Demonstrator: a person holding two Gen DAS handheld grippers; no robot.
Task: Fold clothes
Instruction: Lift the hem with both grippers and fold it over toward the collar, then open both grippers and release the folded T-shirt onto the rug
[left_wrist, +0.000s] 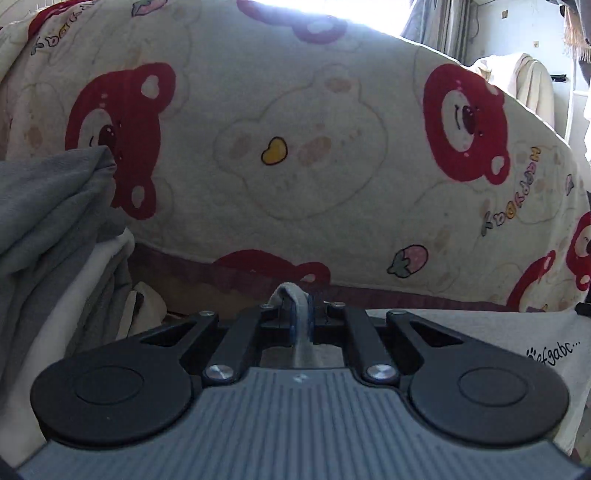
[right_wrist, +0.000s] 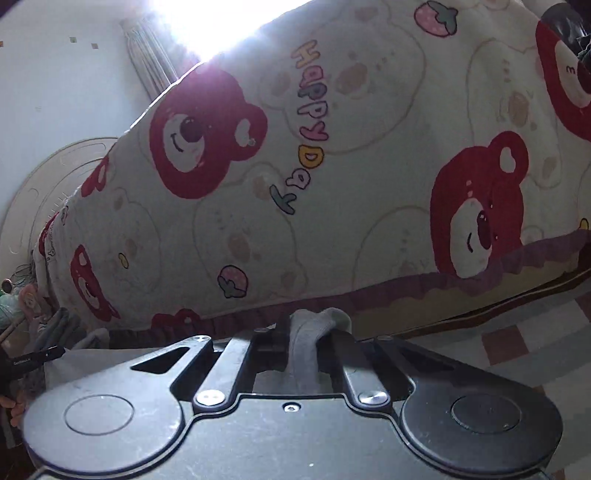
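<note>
Clothes were the job, and in the left wrist view a white garment (left_wrist: 517, 332) with small printed letters stretched away to the right of the left hand-held gripper (left_wrist: 301, 317). Its jaws were nearly closed, pinching a narrow fold of pale fabric that stood up between the blue pads (left_wrist: 309, 317). The cloth hung taut and lifted, clear of any surface, so I judged the fold itself had hardly begun: an edge was gripped and spread, nothing was doubled over yet. A heap of grey and white clothes (left_wrist: 55, 229) lay at the left, apparently still waiting. Ahead, a bear-print blanket (left_wrist: 295, 147) draped over the side of a bed filled most of the frame, with a window's glare above it and a cream cloth hung over something at far right.

In the right wrist view the right hand-held gripper (right_wrist: 314, 332) was likewise clamped almost fully, a bunched grey-looking fabric edge (right_wrist: 321, 321) bulging out above its fingers. Whether that was the same garment's other corner I could not tell for sure, though pale cloth ran off to the left below it. The same blanket loomed close in front, its purple frill (right_wrist: 406, 295) near the fingers, a checked floor (right_wrist: 517, 332) at right. The bed's side stood in the way of any forward sweep.
</note>
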